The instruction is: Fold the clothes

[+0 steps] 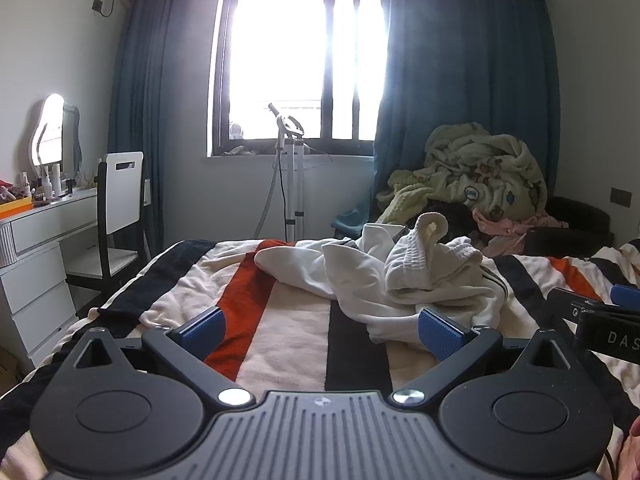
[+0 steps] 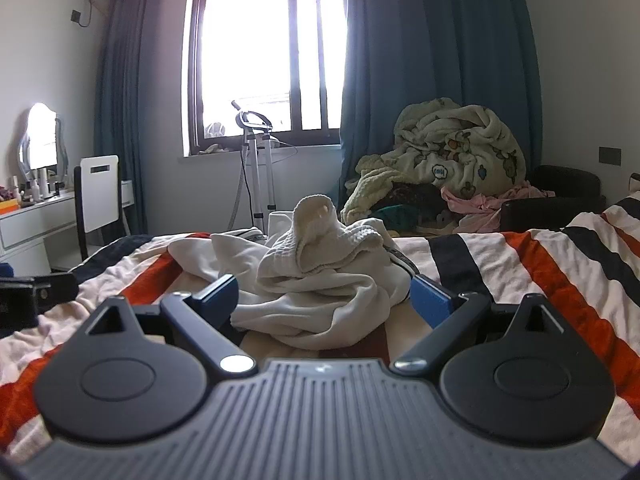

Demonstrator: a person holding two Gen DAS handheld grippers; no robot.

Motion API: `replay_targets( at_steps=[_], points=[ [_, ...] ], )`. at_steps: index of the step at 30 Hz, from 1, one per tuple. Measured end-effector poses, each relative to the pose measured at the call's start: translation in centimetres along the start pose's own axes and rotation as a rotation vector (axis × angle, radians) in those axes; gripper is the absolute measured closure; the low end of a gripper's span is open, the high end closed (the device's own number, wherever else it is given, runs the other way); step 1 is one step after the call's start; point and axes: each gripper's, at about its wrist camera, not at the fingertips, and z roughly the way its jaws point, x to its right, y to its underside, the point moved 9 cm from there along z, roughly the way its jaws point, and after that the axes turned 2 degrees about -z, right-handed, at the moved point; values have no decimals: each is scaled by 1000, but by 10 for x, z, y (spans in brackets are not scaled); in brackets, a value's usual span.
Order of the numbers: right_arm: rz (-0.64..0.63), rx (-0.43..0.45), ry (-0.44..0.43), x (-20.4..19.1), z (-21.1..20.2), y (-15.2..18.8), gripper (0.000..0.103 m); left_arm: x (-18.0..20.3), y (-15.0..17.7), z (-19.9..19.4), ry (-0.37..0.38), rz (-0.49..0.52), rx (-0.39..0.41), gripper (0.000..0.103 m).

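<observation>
A crumpled white garment (image 1: 392, 280) (image 2: 316, 276) lies in a heap on the striped bed cover (image 1: 280, 344) (image 2: 520, 264). My left gripper (image 1: 320, 326) is open just in front of the heap; bare cover shows between its blue pads (image 1: 440, 330), and the right pad sits at the garment's near edge. My right gripper (image 2: 324, 300) is open too, its blue pads (image 2: 430, 300) standing either side of the heap's near fold without pressing it. The right gripper's body (image 1: 600, 320) shows at the right edge of the left wrist view, and the left gripper's (image 2: 32, 292) at the left edge of the right wrist view.
A pile of pale green blankets (image 1: 476, 172) and pink cloth (image 2: 480, 204) sits beyond the bed at the right. A garment steamer stand (image 1: 290, 184) is under the window. A white desk (image 1: 36, 232) and chair (image 1: 120, 208) stand at the left.
</observation>
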Motion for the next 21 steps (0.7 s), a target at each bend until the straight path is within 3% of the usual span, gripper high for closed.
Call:
replay_targets(
  at_steps=[21],
  points=[
    [-1, 1, 1, -1, 0, 1, 9, 5, 1, 1, 14, 6, -15, 0]
  ],
)
